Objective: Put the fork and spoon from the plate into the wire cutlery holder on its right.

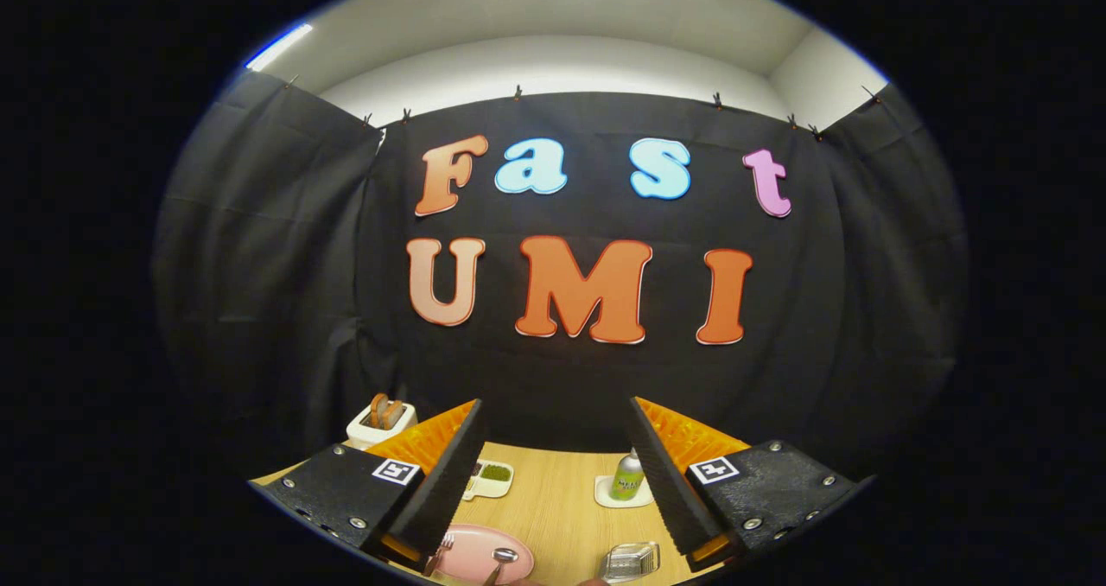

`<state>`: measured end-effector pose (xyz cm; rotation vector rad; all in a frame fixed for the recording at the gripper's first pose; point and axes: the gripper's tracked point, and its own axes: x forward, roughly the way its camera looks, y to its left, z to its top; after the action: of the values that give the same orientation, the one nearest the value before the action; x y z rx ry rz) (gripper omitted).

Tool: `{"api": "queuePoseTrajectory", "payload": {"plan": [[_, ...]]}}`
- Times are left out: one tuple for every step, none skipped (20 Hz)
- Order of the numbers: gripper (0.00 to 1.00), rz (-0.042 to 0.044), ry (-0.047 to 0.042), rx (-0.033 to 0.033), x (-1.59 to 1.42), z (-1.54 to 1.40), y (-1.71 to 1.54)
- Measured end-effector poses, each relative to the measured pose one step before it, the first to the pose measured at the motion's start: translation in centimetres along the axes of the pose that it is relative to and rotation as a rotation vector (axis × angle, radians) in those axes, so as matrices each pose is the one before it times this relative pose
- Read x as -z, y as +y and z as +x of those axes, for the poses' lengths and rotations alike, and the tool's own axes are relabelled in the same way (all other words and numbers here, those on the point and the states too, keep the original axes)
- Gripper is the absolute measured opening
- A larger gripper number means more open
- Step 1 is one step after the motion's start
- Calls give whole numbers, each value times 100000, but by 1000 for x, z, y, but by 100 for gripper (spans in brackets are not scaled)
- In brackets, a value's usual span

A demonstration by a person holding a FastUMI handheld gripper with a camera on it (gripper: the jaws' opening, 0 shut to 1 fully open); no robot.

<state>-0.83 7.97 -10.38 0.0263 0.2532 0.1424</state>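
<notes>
While the tool [553,482] is held wide open above, the silver metal spoon [501,560] is seen below, on the round pink plate [471,551].

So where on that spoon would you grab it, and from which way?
Probably by the handle, coming down from above. The spoon lies on the pink plate with its bowl toward the plate's middle and its handle running over the near rim, so the handle is the slim, liftable part. The gripper hangs above the table, jaws wide open.
</notes>
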Motion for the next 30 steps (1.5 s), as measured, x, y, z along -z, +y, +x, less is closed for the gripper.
{"api": "queuePoseTrajectory", "payload": {"plan": [[97, 140, 2834, -1244, 1330, 247, 600], [97, 140, 3486, -778, 1510, 303, 501], [97, 374, 4020, -1056, 1685, 329, 340], [97, 546, 4827, -734, 1789, 444, 402], [97, 774, 4762, -583, 1872, 424, 252], [98, 840, 3656, 122, 1406, 384, 167], [98, 776, 2874, -293, 1355, 367, 211], [97, 132, 2979, 14, 1305, 385, 159], [97, -281, 2808, 477, 1311, 556, 192], [98, -385, 3465, 75, 1399, 347, 130], [98, 184, 3348, -466, 1566, 529, 351], [98, 449, 3513, -986, 1324, 471, 507], [98, 599, 3114, -994, 1282, 355, 403], [98, 20, 2886, -626, 1137, 394, 343], [98, -464, 2896, -107, 1349, 359, 241], [98, -592, 2368, -72, 1176, 425, 207], [98, -699, 2656, -187, 1271, 422, 331], [98, -504, 2969, -347, 1245, 434, 334], [97, -376, 3031, -484, 1267, 418, 233], [97, -255, 3033, -297, 1151, 480, 233], [97, -358, 2910, -883, 1195, 495, 419], [97, -429, 3150, -392, 1097, 494, 212], [97, -459, 2899, -258, 1056, 565, 291], [97, -332, 3218, -98, 800, 425, 290], [96, 77, 2114, -725, 659, 390, 312], [95, 112, 1621, -56, 391, 319, 136], [95, -198, 1789, 139, 330, 410, 66], [93, -274, 1584, 375, 436, 348, -75], [90, -323, 1574, 58, 298, 420, 64], [88, -257, 1980, 77, 210, 444, -3]]}}
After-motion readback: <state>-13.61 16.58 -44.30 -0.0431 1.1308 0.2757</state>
